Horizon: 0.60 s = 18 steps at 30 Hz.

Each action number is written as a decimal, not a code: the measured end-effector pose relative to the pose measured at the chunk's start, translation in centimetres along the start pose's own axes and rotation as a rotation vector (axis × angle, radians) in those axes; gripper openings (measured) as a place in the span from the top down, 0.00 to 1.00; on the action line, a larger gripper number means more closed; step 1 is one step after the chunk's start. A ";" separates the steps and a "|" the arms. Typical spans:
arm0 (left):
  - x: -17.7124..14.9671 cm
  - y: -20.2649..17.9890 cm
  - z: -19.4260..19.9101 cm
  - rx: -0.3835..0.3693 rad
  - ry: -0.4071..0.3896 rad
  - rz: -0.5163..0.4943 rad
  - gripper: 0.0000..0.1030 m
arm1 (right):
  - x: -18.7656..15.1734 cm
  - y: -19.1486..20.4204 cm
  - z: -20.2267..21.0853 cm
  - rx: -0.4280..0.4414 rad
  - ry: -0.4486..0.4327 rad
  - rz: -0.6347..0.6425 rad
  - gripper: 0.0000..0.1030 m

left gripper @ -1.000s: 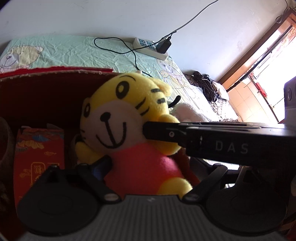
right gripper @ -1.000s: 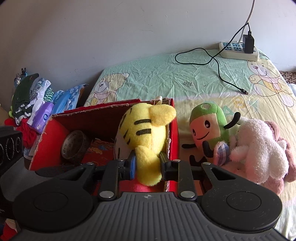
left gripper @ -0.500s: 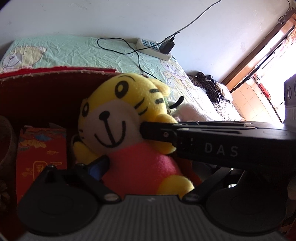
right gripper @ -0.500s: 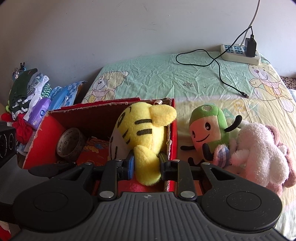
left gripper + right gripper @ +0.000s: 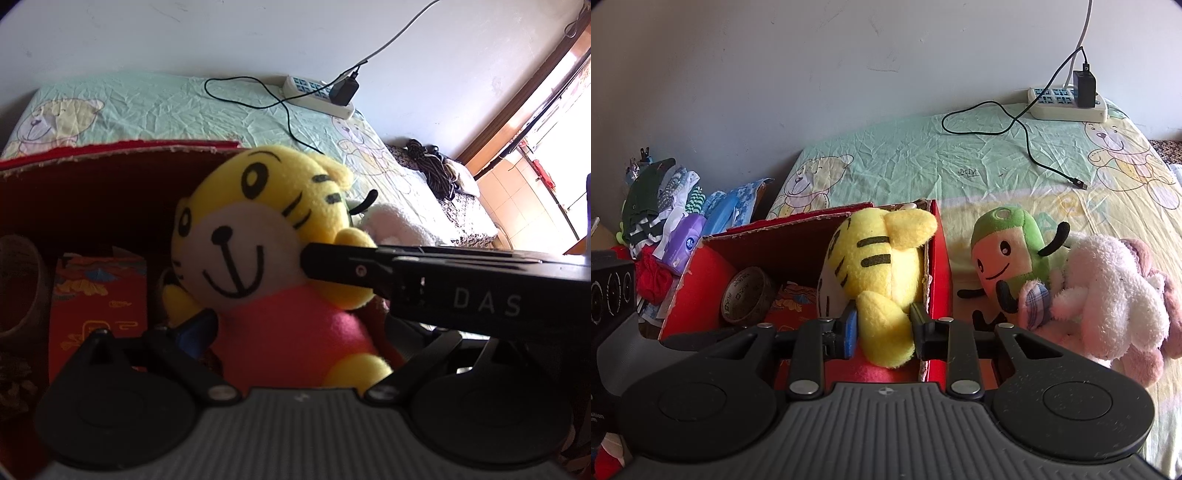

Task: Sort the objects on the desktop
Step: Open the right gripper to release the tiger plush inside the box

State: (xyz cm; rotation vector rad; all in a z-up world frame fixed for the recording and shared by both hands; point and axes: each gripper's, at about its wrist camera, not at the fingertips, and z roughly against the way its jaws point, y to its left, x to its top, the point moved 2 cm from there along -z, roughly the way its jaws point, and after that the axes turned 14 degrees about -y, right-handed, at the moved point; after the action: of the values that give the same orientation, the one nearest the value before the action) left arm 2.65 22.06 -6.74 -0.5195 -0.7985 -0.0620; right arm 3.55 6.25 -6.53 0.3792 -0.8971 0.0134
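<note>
A yellow tiger plush [image 5: 255, 236] in a pink shirt sits upright at the right end of the red cardboard box [image 5: 938, 254]. My right gripper [image 5: 884, 326] is shut on one of its yellow limbs. In the left wrist view it enters from the right as a black bar that meets the plush [image 5: 875, 258] beside the cheek. My left gripper [image 5: 295, 347] is open, its fingers spread wide on either side of the plush's pink body. The blue pad [image 5: 194, 330] is close to the plush's paw, and the other fingertip is hidden behind the right gripper.
In the box lie a brown tape roll [image 5: 746, 295] and a red printed packet [image 5: 96, 302]. A green plush [image 5: 1008, 258] and a white-pink plush [image 5: 1108, 295] lie on the sheet right of the box. A power strip [image 5: 1067, 103] and cable lie behind, folded clothes [image 5: 665, 221] at left.
Both views drift slightly. The tiger plush stays at the box's right end in the right gripper's hold, and neither gripper's opening has changed.
</note>
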 end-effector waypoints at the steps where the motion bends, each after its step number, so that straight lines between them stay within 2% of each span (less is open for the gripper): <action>1: 0.1 0.0 0.1 0.001 -0.002 0.002 0.06 | 0.0 0.0 0.1 0.001 -0.001 0.000 0.71; 8: 0.1 -0.1 1.0 0.045 -0.016 -0.001 0.06 | -0.4 0.0 0.3 -0.002 -0.003 -0.002 0.72; 18: -0.4 -0.3 1.9 0.148 -0.012 -0.024 0.06 | -1.2 0.1 1.1 -0.008 -0.001 -0.017 0.72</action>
State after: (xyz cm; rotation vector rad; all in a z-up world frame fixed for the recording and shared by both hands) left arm 1.01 22.63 -5.78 -0.3705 -0.8146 -0.0215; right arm 1.96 6.14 -6.80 0.3787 -0.8949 -0.0059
